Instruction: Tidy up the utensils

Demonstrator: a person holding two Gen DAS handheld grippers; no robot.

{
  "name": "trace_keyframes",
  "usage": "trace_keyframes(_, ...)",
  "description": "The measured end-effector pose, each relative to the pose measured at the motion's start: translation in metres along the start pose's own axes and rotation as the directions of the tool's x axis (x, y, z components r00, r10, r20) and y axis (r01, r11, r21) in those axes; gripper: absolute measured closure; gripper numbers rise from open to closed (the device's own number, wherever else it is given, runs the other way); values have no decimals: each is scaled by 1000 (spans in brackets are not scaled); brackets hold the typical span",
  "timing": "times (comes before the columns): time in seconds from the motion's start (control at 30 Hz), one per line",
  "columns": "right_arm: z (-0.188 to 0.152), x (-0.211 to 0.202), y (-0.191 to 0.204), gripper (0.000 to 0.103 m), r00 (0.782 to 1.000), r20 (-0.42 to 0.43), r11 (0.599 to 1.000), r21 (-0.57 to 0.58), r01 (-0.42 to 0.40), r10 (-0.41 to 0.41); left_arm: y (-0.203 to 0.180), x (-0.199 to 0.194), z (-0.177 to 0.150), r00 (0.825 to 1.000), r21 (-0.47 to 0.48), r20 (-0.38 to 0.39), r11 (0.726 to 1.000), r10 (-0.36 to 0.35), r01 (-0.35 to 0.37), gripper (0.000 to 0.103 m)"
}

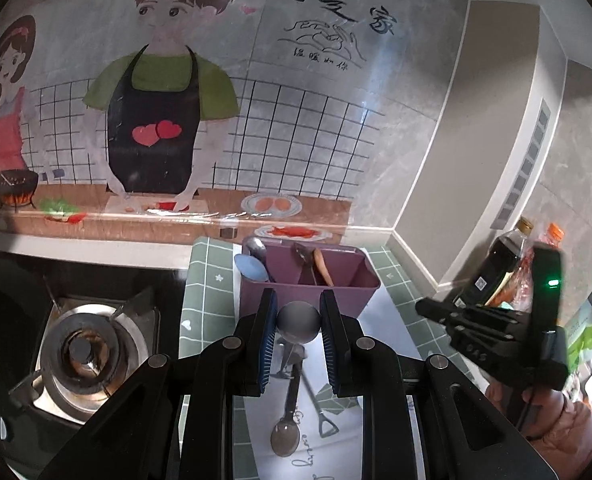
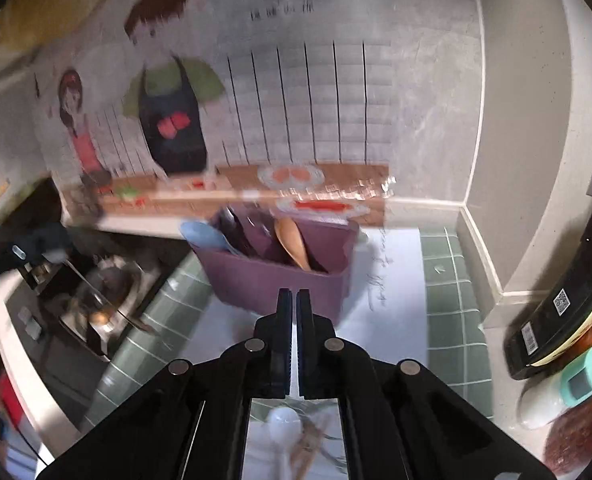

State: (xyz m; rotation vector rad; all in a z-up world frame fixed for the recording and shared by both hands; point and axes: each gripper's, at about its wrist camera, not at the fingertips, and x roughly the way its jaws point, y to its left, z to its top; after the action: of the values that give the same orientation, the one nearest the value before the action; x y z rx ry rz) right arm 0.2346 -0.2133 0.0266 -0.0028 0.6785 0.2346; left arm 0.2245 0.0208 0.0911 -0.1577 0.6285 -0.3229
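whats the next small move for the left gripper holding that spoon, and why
Probably carry it forward over the purple caddy and lower it into a compartment. The left gripper is shut on a metal spoon, bowl end up, just short of the caddy, which already holds utensils. The right gripper is shut and empty.

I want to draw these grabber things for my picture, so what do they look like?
Both are black. The left gripper has two flat fingers lined with ribbed blue pads, on jointed bars with round silver pins. The right gripper has the same black bars and silver pins. From the side, its body shows a small green light and a thin dark cable. The hand holding it wears a puffy pink sleeve.
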Motion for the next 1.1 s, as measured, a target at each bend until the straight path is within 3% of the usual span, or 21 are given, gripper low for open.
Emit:
trace_keyframes(0.17, -19, 50, -4, 91, 989, -145, 998, 56, -24, 32, 11, 4, -9, 999, -31, -22, 999, 23, -24, 81)
trace_keyframes(0.23, -26, 76, 6, 77, 980, -186, 996, 75, -52, 65, 17, 2, -13, 999, -44, -28, 998, 41, -42, 81)
trace_keyframes(0.33, -32, 107, 32, 69, 963, -239, 993, 40, -115, 122, 26, -2, -17, 997, -59, -31, 996, 69, -71, 81)
trace_keyframes(0.63, -41, 170, 89, 69, 928, -350, 954, -214, -212, 127, 41, -11, -24, 991, -89, -40, 988, 126, -129, 81)
trace_keyframes(0.73, -43, 177, 95, 68, 934, -345, 944, -269, -192, 92, 42, -12, -26, 991, -92, -44, 987, 130, -134, 81)
trace_keyframes(0.77, -43, 178, 96, 68, 932, -351, 942, -276, -191, 86, 41, -13, -26, 990, -93, -45, 986, 131, -135, 81)
trace_keyframes(0.87, -41, 174, 90, 87, 931, -352, 948, -251, -196, 99, 39, -13, -27, 990, -93, -48, 987, 130, -134, 81)
trace_keyframes(0.93, -39, 166, 86, 95, 935, -335, 953, -230, -198, 113, 38, -12, -28, 991, -92, -50, 987, 128, -132, 81)
trace_keyframes(1.1, -35, 130, 73, 97, 954, -267, 961, -197, -196, 140, 31, -11, -28, 993, -82, -49, 990, 109, -113, 81)
